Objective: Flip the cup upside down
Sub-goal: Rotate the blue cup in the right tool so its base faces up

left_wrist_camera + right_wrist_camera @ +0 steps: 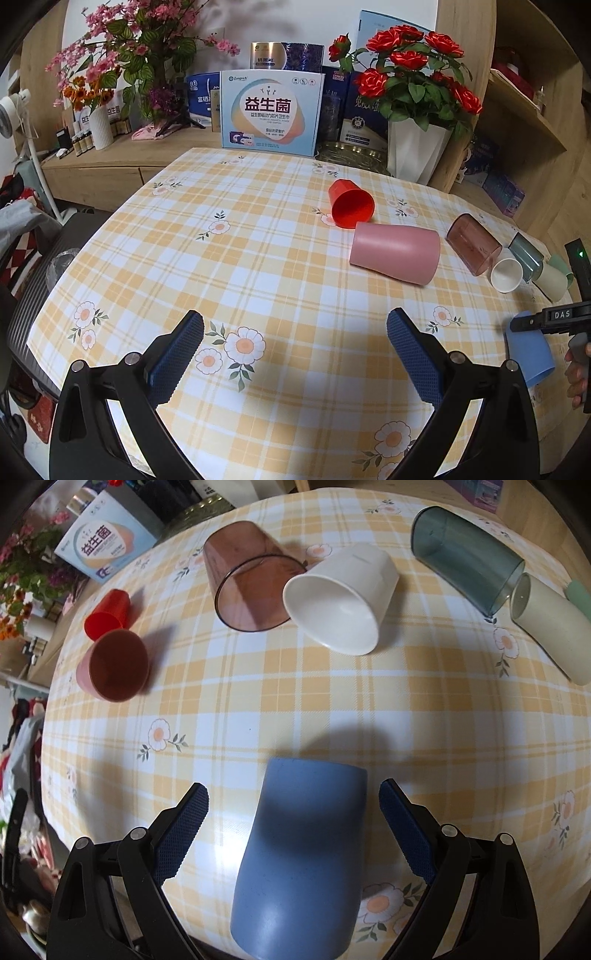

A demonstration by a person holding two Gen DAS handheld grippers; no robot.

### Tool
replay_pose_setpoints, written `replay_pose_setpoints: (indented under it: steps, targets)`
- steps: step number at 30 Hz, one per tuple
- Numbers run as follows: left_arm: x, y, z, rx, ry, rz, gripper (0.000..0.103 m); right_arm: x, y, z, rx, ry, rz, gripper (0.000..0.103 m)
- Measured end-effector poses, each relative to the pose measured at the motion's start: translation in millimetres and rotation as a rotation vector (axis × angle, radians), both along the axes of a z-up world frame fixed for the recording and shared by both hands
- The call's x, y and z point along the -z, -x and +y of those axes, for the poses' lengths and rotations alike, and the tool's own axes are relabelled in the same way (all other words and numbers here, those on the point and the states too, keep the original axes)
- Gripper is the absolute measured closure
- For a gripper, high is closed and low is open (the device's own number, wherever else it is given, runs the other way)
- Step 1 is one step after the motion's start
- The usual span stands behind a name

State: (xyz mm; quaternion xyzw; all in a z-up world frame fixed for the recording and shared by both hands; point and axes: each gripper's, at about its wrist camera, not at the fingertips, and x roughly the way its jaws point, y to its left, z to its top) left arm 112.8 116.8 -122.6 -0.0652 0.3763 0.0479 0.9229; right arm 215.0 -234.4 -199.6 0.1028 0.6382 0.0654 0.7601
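The blue cup [299, 853] lies between the spread fingers of the right tool [293, 814], low on the bench [258, 701] at its near edge. Its flat end faces away from the camera. Whether it lies on its side or already stands mouth-down under the steep view, I cannot tell. Neither pad [184, 830] touches its wall; a gap shows on both sides, wider on the left. The right tool is released and holds nothing.

The left tool [295, 354] is also released, fingers wide over bare cloth, well left of the blue cup [528, 350].

The cup looks like matte plastic: probably light, stiff and not fragile, with a dull wall that the ribbed pads should grip well. It tapers slightly, so a pinch near the narrow end could squirt it forward. The better hold is likely across the middle of the body, pads on opposite sides, with moderate squeeze, since a thin wall may flex. Being light, it may skid on the smooth cloth if one pad touches first.

Beyond the blue cup lie the white cup [340, 602], brown cup [247, 583], pink cup [114, 664] and red cup [107, 613], all on their sides and well apart from it.
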Motion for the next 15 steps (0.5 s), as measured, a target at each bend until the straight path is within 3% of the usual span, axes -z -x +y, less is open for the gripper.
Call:
replay_pose_setpoints:
  steps: [14, 15]
  targets:
    - [5.5, -2.1, 6.7, -0.027, 0.010, 0.020, 0.006, 7.5, -5.2, 4.5, -0.014, 0.039, 0.017, 0.013]
    - [5.7, -2.1, 6.5, -0.027, 0.009, 0.020, 0.006, 7.6, -5.2, 4.5, -0.016, 0.040, 0.016, 0.025]
